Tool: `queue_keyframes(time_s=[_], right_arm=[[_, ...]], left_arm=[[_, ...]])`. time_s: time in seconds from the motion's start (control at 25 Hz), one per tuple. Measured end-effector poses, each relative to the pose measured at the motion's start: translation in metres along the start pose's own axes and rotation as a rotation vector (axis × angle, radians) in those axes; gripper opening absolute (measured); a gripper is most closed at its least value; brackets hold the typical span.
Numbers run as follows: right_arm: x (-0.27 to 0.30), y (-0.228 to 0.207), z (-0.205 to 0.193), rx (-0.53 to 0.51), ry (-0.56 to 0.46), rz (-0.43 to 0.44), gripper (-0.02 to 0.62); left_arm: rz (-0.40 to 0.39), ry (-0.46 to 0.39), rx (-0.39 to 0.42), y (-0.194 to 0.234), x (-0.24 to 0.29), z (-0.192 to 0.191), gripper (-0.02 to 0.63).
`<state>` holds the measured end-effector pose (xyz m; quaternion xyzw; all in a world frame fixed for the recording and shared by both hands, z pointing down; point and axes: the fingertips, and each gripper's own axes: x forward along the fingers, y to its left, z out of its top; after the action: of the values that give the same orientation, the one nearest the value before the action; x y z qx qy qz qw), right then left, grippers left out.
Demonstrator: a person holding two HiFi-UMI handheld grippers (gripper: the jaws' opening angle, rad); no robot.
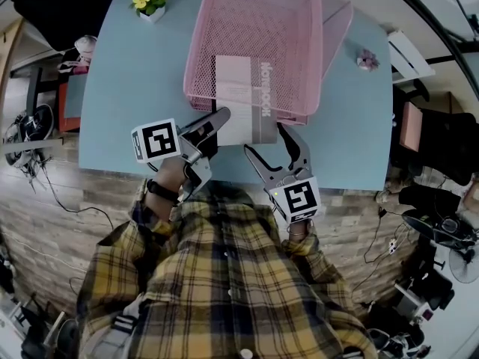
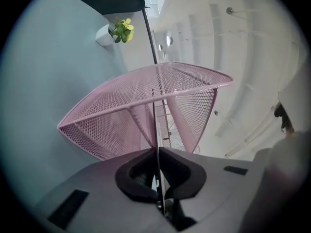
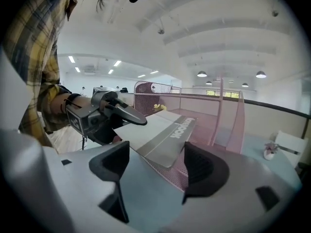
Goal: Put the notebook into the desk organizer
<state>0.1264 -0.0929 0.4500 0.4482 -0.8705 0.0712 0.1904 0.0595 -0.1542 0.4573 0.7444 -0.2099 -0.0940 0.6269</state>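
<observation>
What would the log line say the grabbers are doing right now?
left gripper: shut on notebook | right gripper: open, not gripping | notebook: partly in pink mesh organizer, over front rim

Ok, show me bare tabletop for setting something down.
Free: light blue table left of the pink mesh organizer, below the yellow-flower pot; also right, below the small pink ornament. Crowded: front middle, grey-white notebook, left tongs, right tongs.

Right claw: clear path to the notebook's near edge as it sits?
Probably yes. The right claw is open just short of the notebook, whose near end overhangs the tray rim; nothing lies between. The left claw holds the other corner.
</observation>
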Motion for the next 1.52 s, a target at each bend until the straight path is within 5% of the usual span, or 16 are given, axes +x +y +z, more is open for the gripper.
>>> queue_keyframes(time_s=[0.2,0.4,0.96,1.16,1.52], right_arm=[[-0.001,-0.005,0.000,0.008,-0.017,-0.033,0.333],[0.000,-0.007,0.004,0.010,-0.045,-0.057,0.333],[0.000,-0.007,0.006,0.030,-0.044,-0.083,0.333],[0.002,-0.007,0.007,0.047,-0.046,-0.092,0.331],[0.004,-0.013,0.012,0.107,-0.069,-0.109,0.330]], left_arm=[[0.030,-0.015,0.024,0.002,-0.002,0.002,0.025],[0.045,-0.033,0.079,-0.002,-0.010,0.000,0.111],[0.149,-0.064,0.388,-0.014,-0.046,-0.011,0.157],[0.181,-0.103,0.602,-0.025,-0.057,-0.013,0.166],[0.279,-0.025,0.963,-0.025,-0.053,-0.028,0.178]])
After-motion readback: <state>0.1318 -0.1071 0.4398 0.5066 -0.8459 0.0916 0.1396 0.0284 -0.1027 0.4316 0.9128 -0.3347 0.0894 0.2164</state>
